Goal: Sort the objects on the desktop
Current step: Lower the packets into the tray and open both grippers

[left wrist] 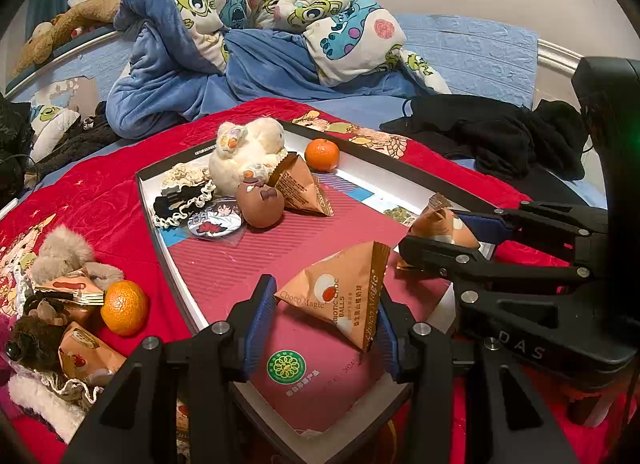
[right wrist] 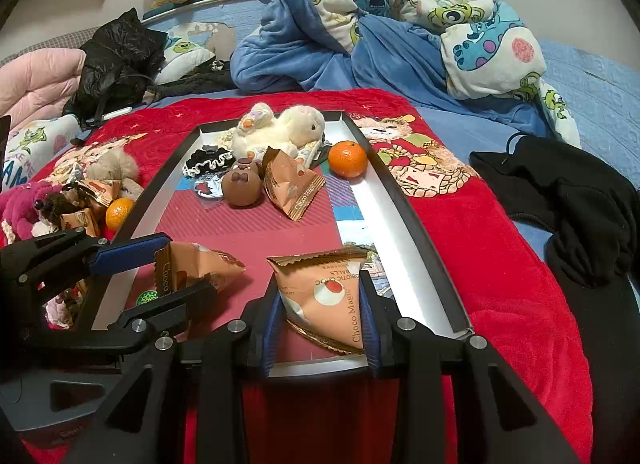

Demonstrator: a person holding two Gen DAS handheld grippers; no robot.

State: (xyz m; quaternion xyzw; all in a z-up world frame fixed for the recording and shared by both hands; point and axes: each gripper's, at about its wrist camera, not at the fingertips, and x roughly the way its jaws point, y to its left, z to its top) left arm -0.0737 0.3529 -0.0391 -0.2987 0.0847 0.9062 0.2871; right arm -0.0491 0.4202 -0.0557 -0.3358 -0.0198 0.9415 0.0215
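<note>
A shallow black-rimmed tray (left wrist: 160, 220) (right wrist: 404, 224) with a pink-red floor lies on the red blanket. My left gripper (left wrist: 326, 304) (right wrist: 190, 266) is shut on an orange Choco Magic packet (left wrist: 340, 296) (right wrist: 200, 264), held just over the tray's near end. Beside it, my right gripper (right wrist: 322, 296) (left wrist: 434, 230) is shut on a second packet of the same kind (right wrist: 332, 296) (left wrist: 440, 226) near the tray's right rim. At the tray's far end lie a third packet (left wrist: 300, 188), a tangerine (left wrist: 322, 154), a white plush (left wrist: 248, 152), a brown round toy (left wrist: 260, 204), a frilled scrunchie (left wrist: 180, 200) and a badge (left wrist: 214, 220).
Left of the tray is a heap with a tangerine (left wrist: 124, 306) (right wrist: 118, 212), more packets (left wrist: 80, 292) and plush toys (left wrist: 64, 252). A black garment (right wrist: 560, 200) lies to the right. A rumpled blue quilt (left wrist: 240, 56) fills the back of the bed.
</note>
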